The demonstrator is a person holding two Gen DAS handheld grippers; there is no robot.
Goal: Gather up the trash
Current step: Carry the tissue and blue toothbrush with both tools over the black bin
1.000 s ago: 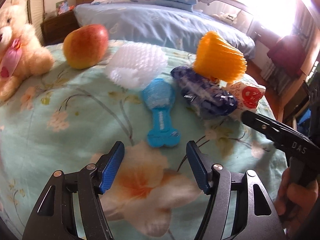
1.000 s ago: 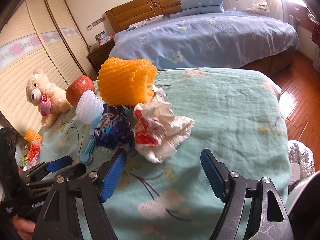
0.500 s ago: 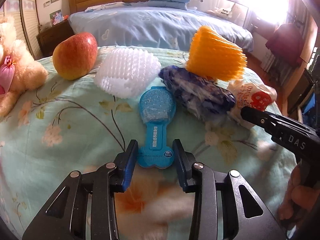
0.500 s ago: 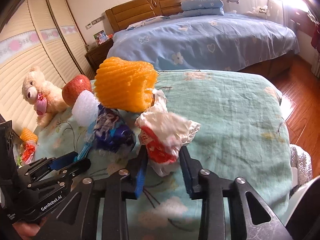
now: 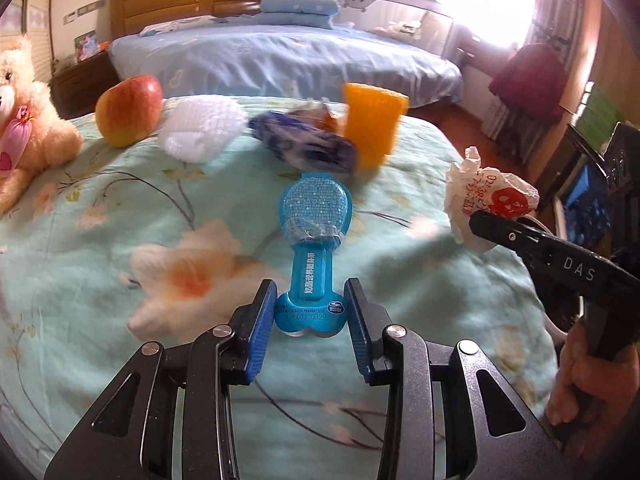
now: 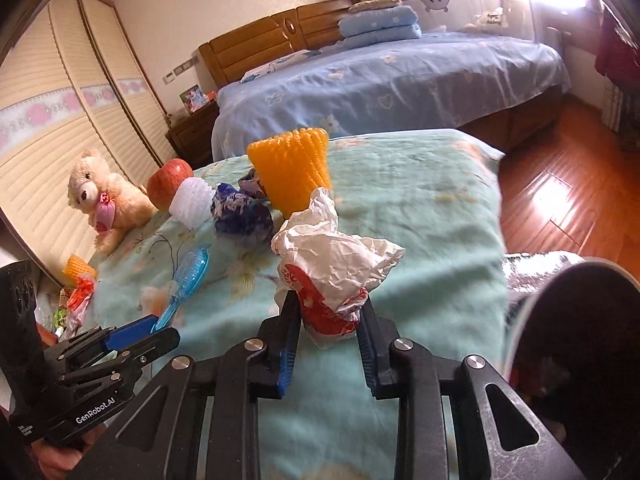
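My left gripper (image 5: 310, 294) is shut on the base of a blue bone-shaped plastic pack (image 5: 314, 216), which is raised off the green floral bed cover (image 5: 100, 208). In the right wrist view the blue pack (image 6: 192, 272) sticks out of the left gripper (image 6: 154, 326) at lower left. My right gripper (image 6: 328, 310) is shut on a crumpled white and red paper wrapper (image 6: 340, 264), held above the cover. That wrapper (image 5: 488, 200) also shows at the right of the left wrist view. An orange foam net (image 5: 374, 128), a dark blue wrapper (image 5: 308, 144) and a white foam net (image 5: 200, 130) lie on the cover.
A red apple (image 5: 128, 110) and a teddy bear (image 5: 24, 120) sit at the cover's left. A dark round bin with a silver liner (image 6: 580, 312) stands at the right edge. More litter (image 6: 78, 280) lies low at the left. A blue bed (image 6: 380, 80) is behind.
Both grippers went from open to shut, the left on the blue pack and the right on the paper wrapper. Both things have come up off the cover and back from the pile.
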